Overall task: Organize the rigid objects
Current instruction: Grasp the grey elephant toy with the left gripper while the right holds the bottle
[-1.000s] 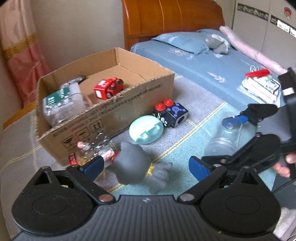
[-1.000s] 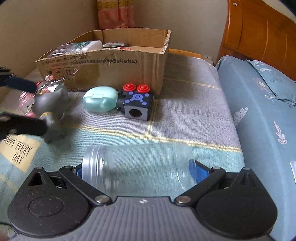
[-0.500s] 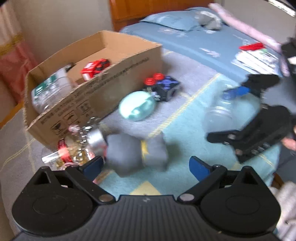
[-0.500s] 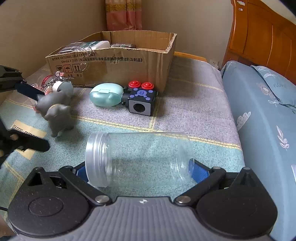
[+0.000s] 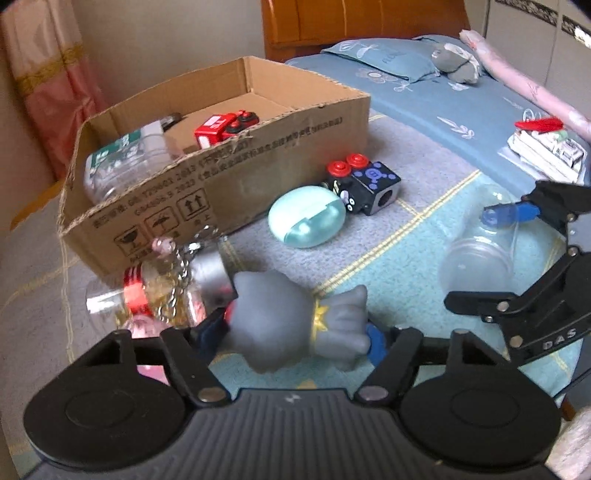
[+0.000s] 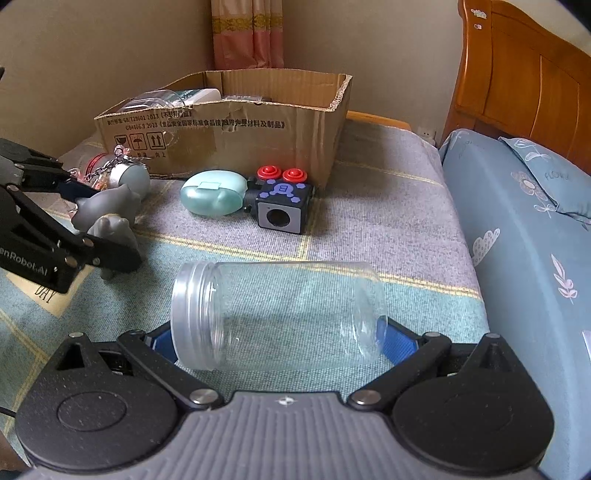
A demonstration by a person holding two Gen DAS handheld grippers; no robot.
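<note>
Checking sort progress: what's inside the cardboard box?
Inside the cardboard box: a red toy car and a clear green-labelled jar. The near wall hides the rest of its floor.

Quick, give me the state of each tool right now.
Left tool: jaws closing around the grey toy figure, blue pads at both its ends.
Right tool: shut on the clear plastic jar, which lies sideways between the pads.

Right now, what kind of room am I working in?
Most likely a bedroom. A wooden headboard stands behind a bed with a blue sheet and pillow, and a curtain hangs at the wall. The cardboard box and toys sit on a blanket-covered surface beside the bed.
</note>
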